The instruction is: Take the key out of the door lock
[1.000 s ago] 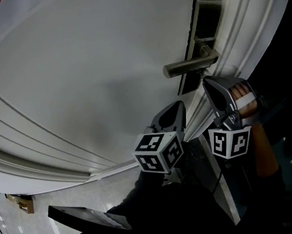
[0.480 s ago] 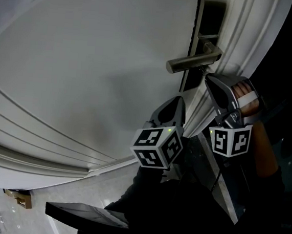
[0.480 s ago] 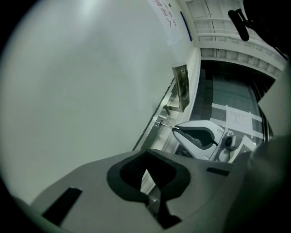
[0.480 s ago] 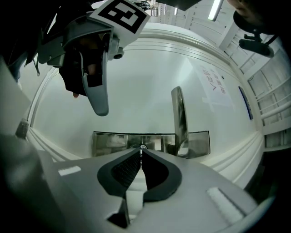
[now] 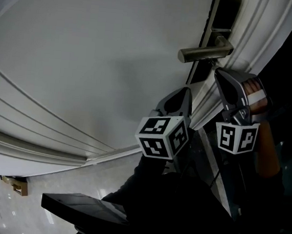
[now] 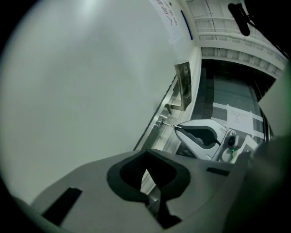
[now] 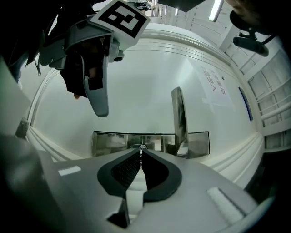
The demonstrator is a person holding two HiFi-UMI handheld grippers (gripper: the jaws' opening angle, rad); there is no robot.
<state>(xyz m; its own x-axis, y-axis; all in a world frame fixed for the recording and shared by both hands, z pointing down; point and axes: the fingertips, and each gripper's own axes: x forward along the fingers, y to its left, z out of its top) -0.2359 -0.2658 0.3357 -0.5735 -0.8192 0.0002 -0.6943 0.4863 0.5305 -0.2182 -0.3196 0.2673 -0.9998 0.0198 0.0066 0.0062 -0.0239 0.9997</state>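
Observation:
The metal lock plate (image 7: 109,140) lies across the white door (image 5: 90,57), with its lever handle (image 5: 203,53) standing out. In the right gripper view my right gripper (image 7: 141,153) is shut on the small key (image 7: 141,149), right at the keyhole. The left gripper view shows the thin key shaft (image 6: 167,124) running between the lock and the right gripper (image 6: 178,128). From the head view the right gripper (image 5: 220,73) sits just below the handle and hides the key. My left gripper (image 5: 186,90) hangs beside it, shut and holding nothing, its tips (image 6: 146,170) close to the door face.
Raised mouldings (image 5: 41,140) curve across the door panel. The door frame (image 5: 267,28) runs along the right, with a dark space beyond it. A printed notice (image 7: 213,88) is stuck on the door. Pale floor (image 5: 28,216) shows at the lower left.
The head view has shifted, so the handle and lock sit higher and further right. Both grippers keep about the same places at the door; the right one stays at the keyhole.

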